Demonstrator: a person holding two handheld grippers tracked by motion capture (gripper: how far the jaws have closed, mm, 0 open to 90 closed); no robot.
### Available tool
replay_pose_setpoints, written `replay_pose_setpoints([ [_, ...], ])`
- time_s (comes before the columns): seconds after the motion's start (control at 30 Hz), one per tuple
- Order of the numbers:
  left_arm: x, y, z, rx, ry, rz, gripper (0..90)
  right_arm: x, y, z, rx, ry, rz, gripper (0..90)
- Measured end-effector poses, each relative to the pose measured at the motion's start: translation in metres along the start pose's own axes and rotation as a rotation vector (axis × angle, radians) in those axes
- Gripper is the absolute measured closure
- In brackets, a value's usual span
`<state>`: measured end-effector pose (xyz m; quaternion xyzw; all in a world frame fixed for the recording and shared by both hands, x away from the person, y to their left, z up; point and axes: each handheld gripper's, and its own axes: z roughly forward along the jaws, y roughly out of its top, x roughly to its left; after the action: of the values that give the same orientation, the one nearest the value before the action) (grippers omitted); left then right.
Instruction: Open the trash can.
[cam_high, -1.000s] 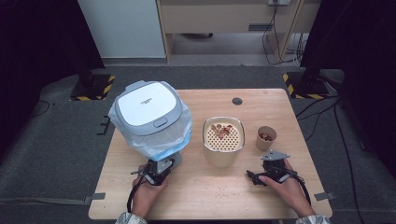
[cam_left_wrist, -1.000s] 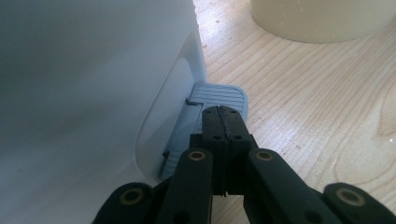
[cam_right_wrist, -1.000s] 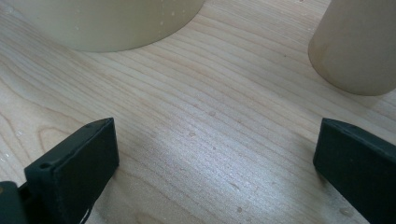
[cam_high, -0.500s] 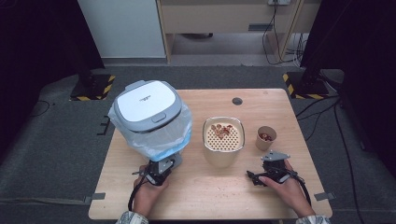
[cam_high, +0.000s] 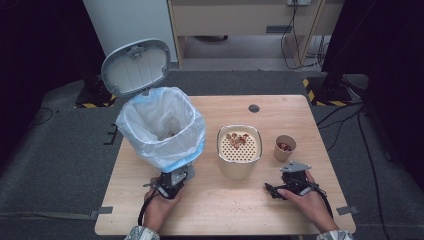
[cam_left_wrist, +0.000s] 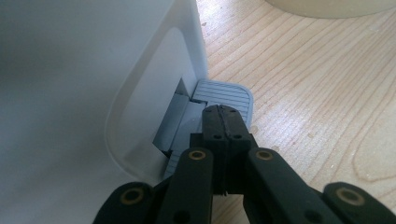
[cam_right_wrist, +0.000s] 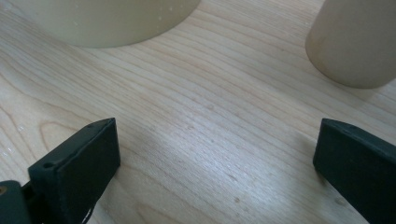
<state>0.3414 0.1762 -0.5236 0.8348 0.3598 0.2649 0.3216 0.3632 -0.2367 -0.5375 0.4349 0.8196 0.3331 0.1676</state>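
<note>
A white pedal bin lined with a clear bag stands at the table's left, its grey lid raised upright behind it. My left gripper is at the bin's foot. In the left gripper view its jaws are pressed together, and the left gripper rests tip-down on the ribbed grey pedal beside the bin wall. My right gripper lies on the table at front right; the right gripper stands wide open over bare wood with nothing between its fingers.
A cream bowl with a perforated insert and some brown bits sits mid-table, and a small paper cup stands to its right. In the right gripper view the bowl and the cup lie just ahead. The wooden table carries crumbs.
The bin's lid has swung up from closed to fully open, showing the bag's inside. Both hands and grippers stay where they were.
</note>
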Motion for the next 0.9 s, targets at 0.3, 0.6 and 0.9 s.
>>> replay_pose_setpoints([
  [0.3, -0.001, 0.001, 0.0, 0.004, 0.009, 0.008, 89.4, -0.012, 0.001, -0.01, -0.027, -0.047, 0.036, 6.0],
  [0.6, -0.003, 0.001, 0.0, 0.006, 0.02, 0.023, 89.4, -0.016, 0.001, -0.012, -0.036, -0.078, 0.047, 6.8],
  [0.9, -0.005, 0.001, 0.0, 0.008, 0.031, 0.037, 89.4, -0.025, 0.001, -0.023, -0.074, -0.143, 0.099, 7.4],
])
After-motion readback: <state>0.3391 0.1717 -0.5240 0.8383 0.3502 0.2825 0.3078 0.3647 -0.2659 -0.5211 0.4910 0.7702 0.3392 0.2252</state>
